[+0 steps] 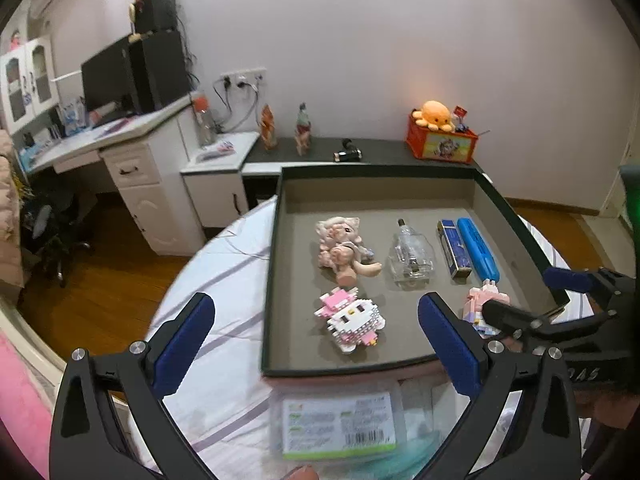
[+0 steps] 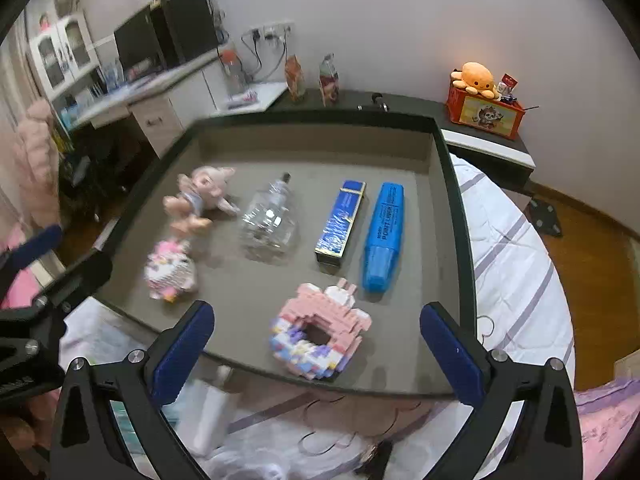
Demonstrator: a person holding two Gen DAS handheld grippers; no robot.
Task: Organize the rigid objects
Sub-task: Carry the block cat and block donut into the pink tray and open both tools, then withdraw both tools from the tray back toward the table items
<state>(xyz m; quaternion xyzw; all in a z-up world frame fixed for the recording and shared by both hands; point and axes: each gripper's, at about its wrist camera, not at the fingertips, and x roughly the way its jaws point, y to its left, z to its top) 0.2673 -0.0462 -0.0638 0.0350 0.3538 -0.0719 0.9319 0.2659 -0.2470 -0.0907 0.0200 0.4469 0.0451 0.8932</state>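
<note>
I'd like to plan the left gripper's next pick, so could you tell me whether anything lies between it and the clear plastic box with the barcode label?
Nothing visible does. The left gripper is open, and the clear plastic box lies on the bedspread just below its fingers, outside the tray, with nothing on top of it.

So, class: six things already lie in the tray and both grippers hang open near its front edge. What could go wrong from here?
1. The glass bottle lies on its side, so a nudge might roll it into the blue box.
2. The pink brick model sits by the tray's front rim; the right gripper could knock bricks loose.
3. The left gripper could bump the white brick cat.
</note>
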